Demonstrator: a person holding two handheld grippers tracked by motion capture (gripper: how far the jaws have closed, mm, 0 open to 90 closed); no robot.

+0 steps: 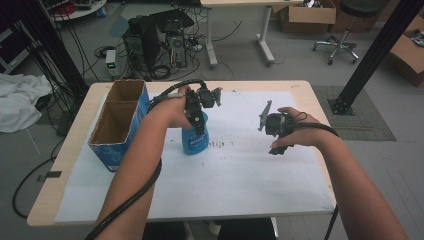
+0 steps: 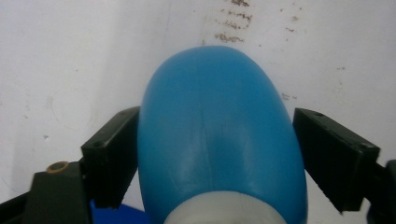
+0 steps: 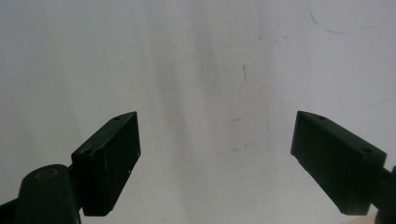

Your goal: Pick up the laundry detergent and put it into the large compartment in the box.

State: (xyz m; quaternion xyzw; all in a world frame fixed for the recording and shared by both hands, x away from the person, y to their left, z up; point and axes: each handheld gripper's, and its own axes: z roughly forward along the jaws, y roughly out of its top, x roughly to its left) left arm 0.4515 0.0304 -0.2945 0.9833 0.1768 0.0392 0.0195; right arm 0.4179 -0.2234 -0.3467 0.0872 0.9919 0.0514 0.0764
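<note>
Bottle point(image 2: 219, 135): one blue plastic spray bottle stands upright on the white sheet point(image 1: 240, 170) that covers the table point(image 1: 300, 86), and it sits squarely between the jaws of the left gripper point(image 1: 196, 120), which comes down on it from above. In the left gripper view the one jaw lies against the bottle's flank, while a thin strip of white paper shows between the other jaw and the opposite flank, so the jaws stand partly closed around the body without a firm pinch. The approach from the top probably lets the jaws take the bottle at its widest part, where it should not slip out.

Outward of those jaws, on the far side from the other hand, one open cardboard box point(image 1: 120, 120) with two compartments rests on the table, near enough to serve as a likely destination.

Further right, the right gripper point(image 1: 270, 131) hovers well apart from the bottle, over bare paper. Its jaws are spread wide with nothing between them, apparently waiting its turn.

Count: one bottle, one box, two grippers, one sheet.
</note>
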